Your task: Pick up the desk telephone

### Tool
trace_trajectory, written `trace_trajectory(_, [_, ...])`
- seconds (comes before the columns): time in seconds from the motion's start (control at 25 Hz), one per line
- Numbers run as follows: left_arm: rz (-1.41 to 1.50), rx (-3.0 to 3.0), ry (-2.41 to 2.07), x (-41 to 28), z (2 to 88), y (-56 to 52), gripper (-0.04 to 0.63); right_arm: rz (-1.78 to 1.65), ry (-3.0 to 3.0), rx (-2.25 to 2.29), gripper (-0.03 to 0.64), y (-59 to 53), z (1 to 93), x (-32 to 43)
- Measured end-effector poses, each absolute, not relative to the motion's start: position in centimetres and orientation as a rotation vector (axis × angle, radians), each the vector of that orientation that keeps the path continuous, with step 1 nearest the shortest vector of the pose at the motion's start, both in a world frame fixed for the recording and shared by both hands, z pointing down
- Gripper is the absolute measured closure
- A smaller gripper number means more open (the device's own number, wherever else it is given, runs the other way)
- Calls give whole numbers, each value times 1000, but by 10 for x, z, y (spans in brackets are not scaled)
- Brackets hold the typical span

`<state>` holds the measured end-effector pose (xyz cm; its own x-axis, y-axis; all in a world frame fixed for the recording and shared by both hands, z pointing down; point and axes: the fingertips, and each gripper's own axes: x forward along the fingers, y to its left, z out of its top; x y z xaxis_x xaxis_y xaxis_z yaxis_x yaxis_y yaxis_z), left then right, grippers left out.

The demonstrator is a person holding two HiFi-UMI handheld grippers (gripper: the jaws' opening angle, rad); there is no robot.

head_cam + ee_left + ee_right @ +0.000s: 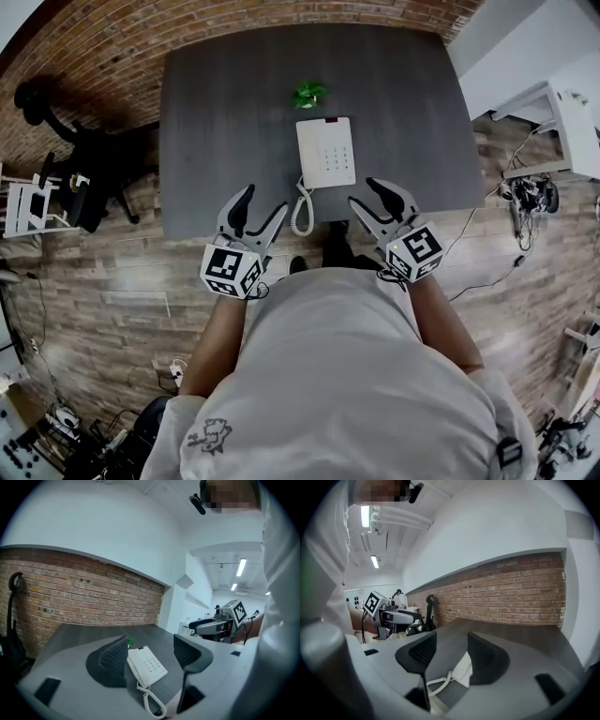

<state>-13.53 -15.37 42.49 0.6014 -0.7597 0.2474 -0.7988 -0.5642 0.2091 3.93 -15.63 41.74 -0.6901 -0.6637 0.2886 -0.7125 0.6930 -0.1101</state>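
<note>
A white desk telephone [326,152] lies flat on the dark grey desk [225,103] near its front edge, keypad up, with its coiled cord [302,212] trailing over the edge. My left gripper [260,208] hovers open at the front edge, left of the cord. To the right of the phone's near corner, my right gripper [372,198] is open too. Neither touches the phone. In the left gripper view the telephone [146,666] sits ahead between the spread jaws of the left gripper [151,652]. Through the right gripper [452,654] only a corner of the telephone [462,671] and its cord [439,681] show.
A small green plant [308,93] stands just behind the phone. A brick wall [112,47] runs behind the desk. A black chair [89,169] stands at the left; white furniture [572,122] and loose cables [525,202] are at the right.
</note>
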Motion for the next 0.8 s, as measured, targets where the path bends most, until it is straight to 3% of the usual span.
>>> trace_trajectory(0.8, [354, 2334, -981, -68, 535, -227, 272, 697, -2510, 878, 403, -232, 539, 85])
